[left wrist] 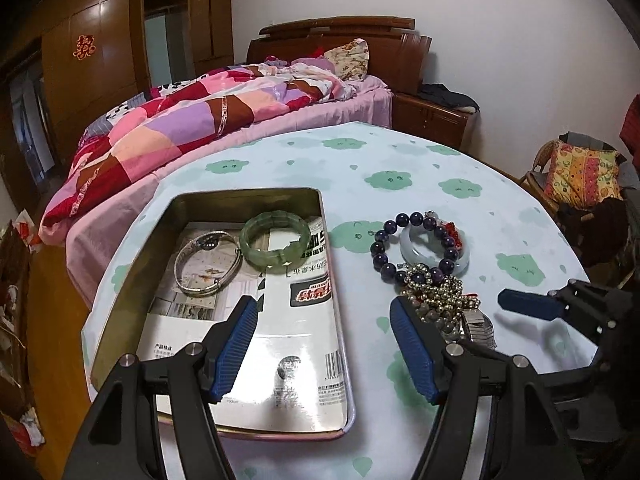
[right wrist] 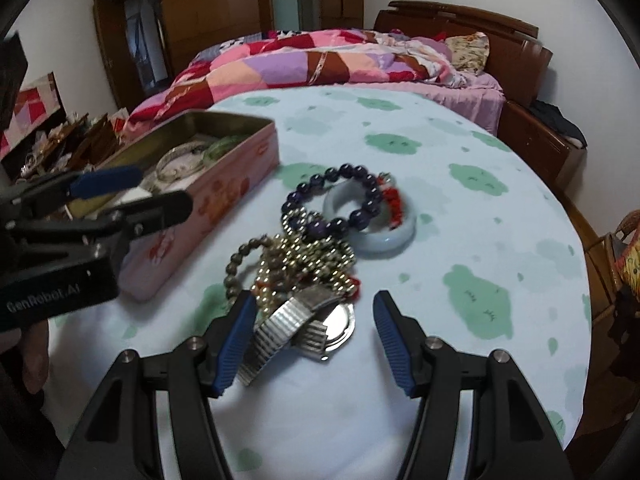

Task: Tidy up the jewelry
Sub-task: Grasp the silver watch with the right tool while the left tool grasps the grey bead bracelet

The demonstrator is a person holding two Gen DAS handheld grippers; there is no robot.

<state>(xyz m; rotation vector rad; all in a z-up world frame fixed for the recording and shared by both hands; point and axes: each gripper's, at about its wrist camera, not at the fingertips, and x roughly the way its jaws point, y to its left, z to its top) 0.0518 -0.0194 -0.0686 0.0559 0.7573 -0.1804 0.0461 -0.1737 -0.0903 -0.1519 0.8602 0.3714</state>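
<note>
A tin box (left wrist: 120, 280) lined with paper holds a green stone bracelet (left wrist: 276, 246) and a silver bangle (left wrist: 208, 264); the tin also shows in the right wrist view (right wrist: 224, 184). A jewelry pile lies to its right: a purple bead bracelet (right wrist: 332, 204), a pale jade bangle (right wrist: 380, 232), gold bead strands (right wrist: 304, 264) and a metal watch (right wrist: 304, 324). My left gripper (left wrist: 324, 312) is open over the tin's right rim. My right gripper (right wrist: 314, 312) is open, its fingers on either side of the watch.
The round table (right wrist: 500, 208) has a pale cloth with green clouds. A bed (left wrist: 200, 120) with a patchwork quilt stands just behind it. A wicker chair (left wrist: 576, 176) with cushions is at the right. Wooden wardrobes line the far wall.
</note>
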